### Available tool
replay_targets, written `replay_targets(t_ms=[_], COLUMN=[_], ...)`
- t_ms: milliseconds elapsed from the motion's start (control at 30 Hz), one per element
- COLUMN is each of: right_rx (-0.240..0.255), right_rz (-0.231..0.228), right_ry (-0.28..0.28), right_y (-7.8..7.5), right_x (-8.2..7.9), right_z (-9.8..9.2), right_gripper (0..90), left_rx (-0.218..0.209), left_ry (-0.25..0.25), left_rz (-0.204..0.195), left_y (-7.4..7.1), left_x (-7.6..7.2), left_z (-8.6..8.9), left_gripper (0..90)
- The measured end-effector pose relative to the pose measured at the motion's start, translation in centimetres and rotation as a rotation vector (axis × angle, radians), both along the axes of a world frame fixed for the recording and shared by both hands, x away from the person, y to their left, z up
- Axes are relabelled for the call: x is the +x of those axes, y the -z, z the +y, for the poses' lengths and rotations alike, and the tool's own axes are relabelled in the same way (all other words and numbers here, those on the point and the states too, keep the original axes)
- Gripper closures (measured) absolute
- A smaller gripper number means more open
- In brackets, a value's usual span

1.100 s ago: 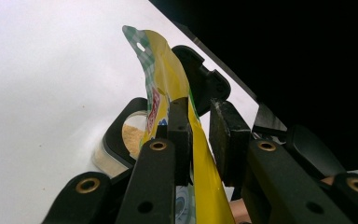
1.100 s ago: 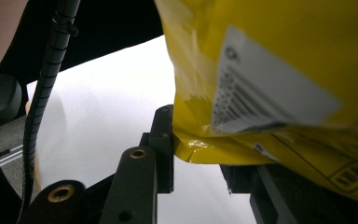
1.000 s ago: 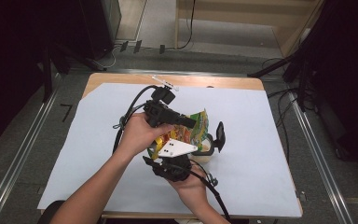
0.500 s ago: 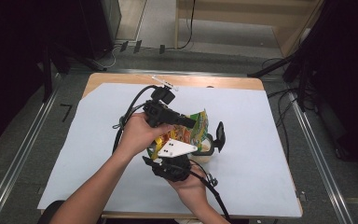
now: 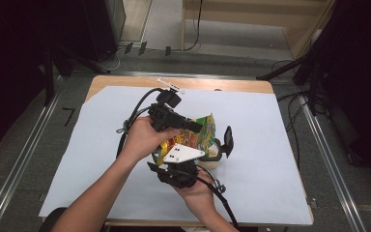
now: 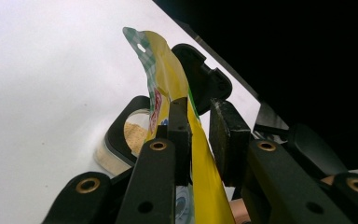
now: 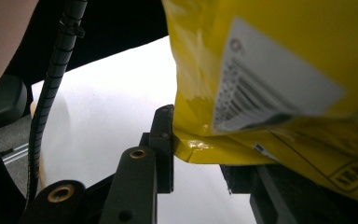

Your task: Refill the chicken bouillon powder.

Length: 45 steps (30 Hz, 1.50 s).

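Observation:
A yellow and green pouch (image 5: 200, 133) hangs tilted over a small clear container (image 5: 216, 153) with a black rim and a flipped-up black lid (image 5: 228, 140). My left gripper (image 5: 195, 126) comes in from the left and is shut on the pouch (image 6: 168, 79) partway up; beyond its jaws the container (image 6: 126, 135) holds beige granules. My right gripper (image 5: 178, 145), under its white plate, is shut on the pouch's lower corner (image 7: 200, 151). One of its jaws is hidden behind the pouch (image 7: 270, 70).
A white sheet (image 5: 270, 183) covers the wooden table (image 5: 125, 79). Black cables (image 5: 135, 113) trail from both grippers across the sheet. Metal rails (image 5: 328, 164) run along both sides of the table, and the floor lies beyond.

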State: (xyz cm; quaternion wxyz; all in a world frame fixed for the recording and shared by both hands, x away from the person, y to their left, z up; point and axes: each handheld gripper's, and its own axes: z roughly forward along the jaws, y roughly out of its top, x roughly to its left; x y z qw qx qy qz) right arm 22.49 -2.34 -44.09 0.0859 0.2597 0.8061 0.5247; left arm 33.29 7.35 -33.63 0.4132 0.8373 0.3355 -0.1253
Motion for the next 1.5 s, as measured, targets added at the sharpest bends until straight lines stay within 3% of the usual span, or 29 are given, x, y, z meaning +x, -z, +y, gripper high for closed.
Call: replay_targets(t_ms=[467, 1167, 1500], right_rx=[0.010, -0.005, -0.005], right_rz=[-0.003, 0.013, 0.000], right_ry=[0.006, -0.007, -0.004], right_y=[0.12, -0.07, -0.48], right_x=[-0.13, -0.01, -0.10], right_z=[-0.04, -0.09, -0.11], right_gripper=[70.5, 70.1, 70.1], left_rx=[0.014, -0.003, -0.016], left_ry=[0.005, -0.011, -0.009], left_rz=[-0.006, 0.020, 0.003], left_y=[-0.10, 0.33, -0.32], left_x=[-0.26, 0.45, 0.10], left_z=[-0.23, 0.24, 0.32], left_gripper=[78.5, 78.7, 78.4])
